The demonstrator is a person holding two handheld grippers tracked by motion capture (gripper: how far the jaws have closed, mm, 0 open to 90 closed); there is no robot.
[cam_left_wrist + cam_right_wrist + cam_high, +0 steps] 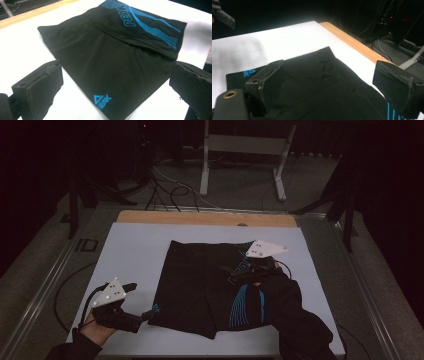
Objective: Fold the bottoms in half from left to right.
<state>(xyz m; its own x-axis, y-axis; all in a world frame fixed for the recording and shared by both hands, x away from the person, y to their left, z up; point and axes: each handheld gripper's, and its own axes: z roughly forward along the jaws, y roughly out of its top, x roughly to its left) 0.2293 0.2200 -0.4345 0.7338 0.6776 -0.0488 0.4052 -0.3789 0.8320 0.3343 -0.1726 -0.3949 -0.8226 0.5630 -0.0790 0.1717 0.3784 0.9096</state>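
White worktop [130,255] carries black shorts [200,285], folded, mid-worktop toward right edge. Fabric soft, light, limp, likely slippery; best pinched at folded edge or corner. Left gripper [139,301] jaws apart at near-left corner; right gripper [231,270] jaws apart above shorts.

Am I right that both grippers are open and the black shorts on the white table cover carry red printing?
Not quite: the printing on the black shorts is blue, as the left gripper view shows plainly. The rest holds: the left gripper and right gripper both stand open, and the shorts lie on the white table cover.
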